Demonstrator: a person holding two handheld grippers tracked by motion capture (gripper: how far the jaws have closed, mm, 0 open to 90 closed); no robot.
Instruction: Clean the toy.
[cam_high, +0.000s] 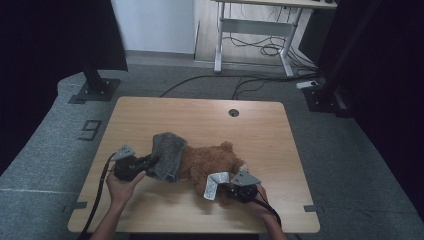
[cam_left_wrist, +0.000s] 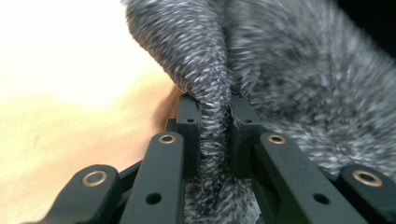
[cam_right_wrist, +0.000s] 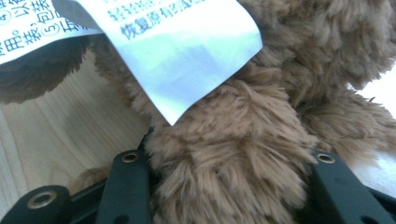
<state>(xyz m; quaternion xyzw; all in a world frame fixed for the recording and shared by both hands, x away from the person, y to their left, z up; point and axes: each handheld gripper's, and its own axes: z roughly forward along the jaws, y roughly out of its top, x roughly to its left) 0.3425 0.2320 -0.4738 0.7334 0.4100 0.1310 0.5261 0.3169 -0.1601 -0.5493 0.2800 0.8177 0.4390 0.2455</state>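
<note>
A brown teddy bear (cam_high: 210, 162) lies on the wooden table (cam_high: 200, 120), with a grey fuzzy cloth (cam_high: 167, 152) pulled over its left end. My left gripper (cam_high: 150, 162) is shut on a fold of that grey cloth (cam_left_wrist: 212, 107); the fingers (cam_left_wrist: 189, 126) pinch the fold from both sides. My right gripper (cam_high: 227, 189) is shut on a brown furry limb of the bear (cam_right_wrist: 233, 158), which fills the space between the jaws. A white printed label (cam_high: 215, 182) hangs from the bear beside that gripper, and the label (cam_right_wrist: 177, 51) with blue print shows above the limb.
The table has a round cable hole (cam_high: 233, 112) near its far edge. A black stand base (cam_high: 95, 90) sits on the grey floor at the back left. Another desk frame (cam_high: 255, 30) with cables stands behind.
</note>
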